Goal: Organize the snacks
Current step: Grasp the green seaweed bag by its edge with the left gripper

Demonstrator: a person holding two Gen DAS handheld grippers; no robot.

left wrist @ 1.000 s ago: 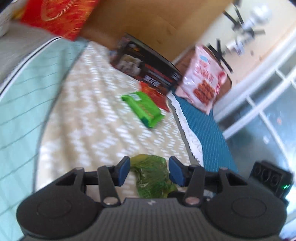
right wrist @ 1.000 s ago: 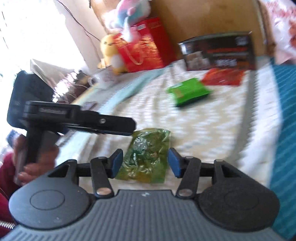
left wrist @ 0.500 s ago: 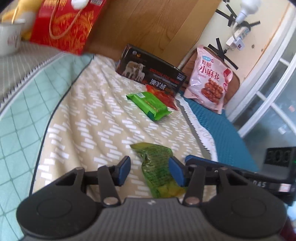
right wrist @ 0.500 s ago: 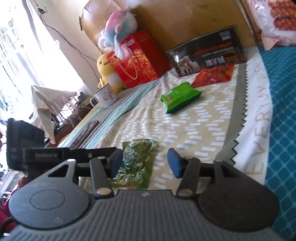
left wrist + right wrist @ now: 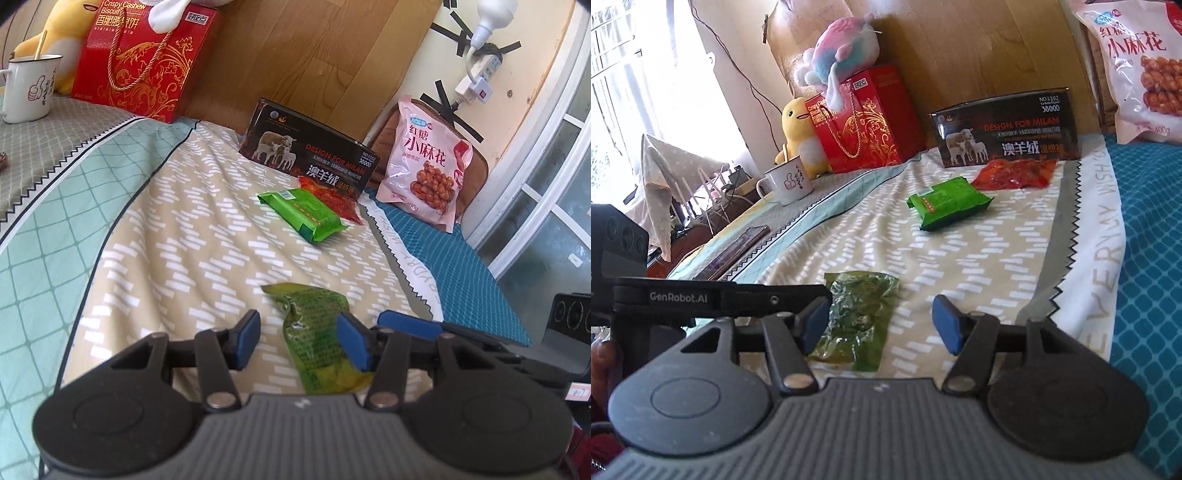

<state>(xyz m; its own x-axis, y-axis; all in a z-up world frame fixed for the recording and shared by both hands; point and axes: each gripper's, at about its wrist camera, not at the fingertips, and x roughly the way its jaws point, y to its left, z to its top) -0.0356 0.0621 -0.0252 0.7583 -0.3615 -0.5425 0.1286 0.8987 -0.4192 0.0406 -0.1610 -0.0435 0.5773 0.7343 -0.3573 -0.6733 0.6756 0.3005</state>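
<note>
A crumpled clear-green snack packet (image 5: 314,339) lies on the patterned bed cover just ahead of both grippers; it also shows in the right wrist view (image 5: 858,314). My left gripper (image 5: 301,341) is open, its jaws on either side of the packet's near end. My right gripper (image 5: 881,325) is open and empty, with the packet by its left finger. Farther on lie a bright green packet (image 5: 304,214), also seen in the right wrist view (image 5: 947,206), and a red packet (image 5: 336,197) (image 5: 1014,173). A pink bag of twists (image 5: 424,162) leans against the wall.
A black box with sheep (image 5: 308,146) stands at the headboard. A red gift box (image 5: 144,59), plush toys (image 5: 834,55) and a white mug (image 5: 27,86) stand on the left. The teal cover (image 5: 454,258) runs along the right edge.
Both views have steadied from blur and risen a little. The clear-green packet now sits left of centre between my right gripper's jaws. Both grippers stay open.
</note>
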